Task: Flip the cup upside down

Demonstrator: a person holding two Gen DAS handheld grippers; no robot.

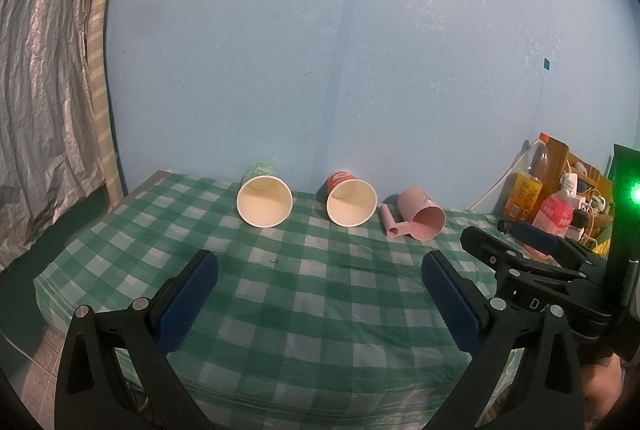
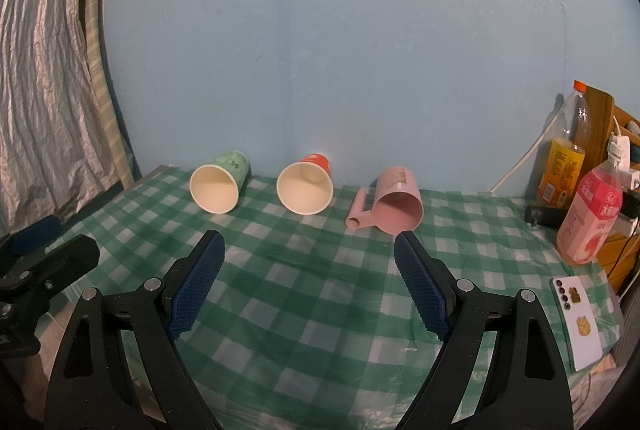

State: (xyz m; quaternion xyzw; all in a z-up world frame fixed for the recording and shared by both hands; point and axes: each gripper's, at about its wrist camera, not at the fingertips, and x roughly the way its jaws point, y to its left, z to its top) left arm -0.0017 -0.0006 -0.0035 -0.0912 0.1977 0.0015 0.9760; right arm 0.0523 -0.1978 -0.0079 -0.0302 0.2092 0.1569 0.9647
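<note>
We hold the left gripper (image 1: 320,268) and right gripper (image 2: 310,250) with fingers spread wide, gripping nothing, above the green-checked bench (image 2: 320,310). Three cups lie on their sides near the wall, mouths toward us: green paper cup (image 2: 218,185), red paper cup (image 2: 306,187), pink handled cup (image 2: 398,203). Bottle labels are unreadable.

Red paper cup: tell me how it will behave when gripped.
The red paper cup looks thin-walled, so probably light and easily crushed. Lying on its side on the checked cloth, it may roll when nudged. Both grippers are open, well short of it.
</note>
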